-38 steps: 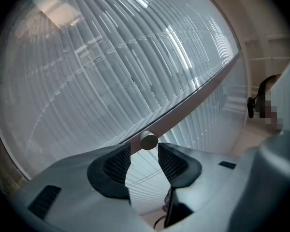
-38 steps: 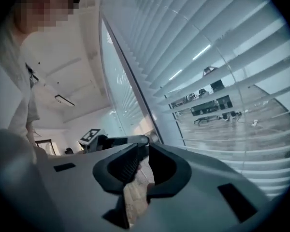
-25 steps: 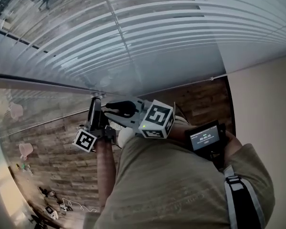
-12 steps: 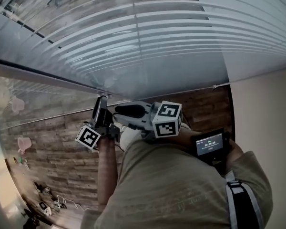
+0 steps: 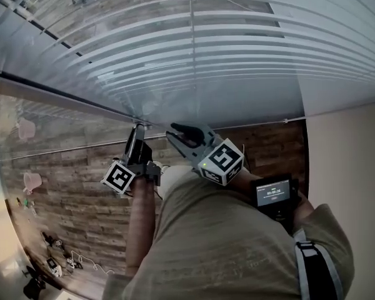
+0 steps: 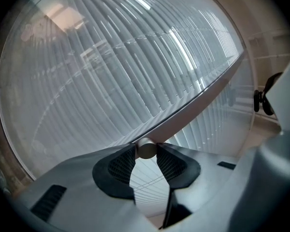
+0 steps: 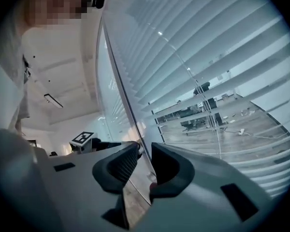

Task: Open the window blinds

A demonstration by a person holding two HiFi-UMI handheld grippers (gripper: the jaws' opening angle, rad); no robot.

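Currently I list: left gripper (image 5: pixel 137 127), jaws just closing, clamped on wand (image 6: pixel 146 148) end; right gripper (image 5: pixel 175 130) beside it, jaws apart, gripping nothing; blinds (image 5: pixel 206 55) behind.

Blinds (image 5: pixel 206 49) cut off at top edge, wand (image 5: pixel 62 99) running off left edge, floor items (image 5: pixel 50 264) too small to identify

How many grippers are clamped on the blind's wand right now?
1. The left gripper, whose jaws have just been closing, pinches the end of the wand. The right gripper is open close by and clamps nothing.
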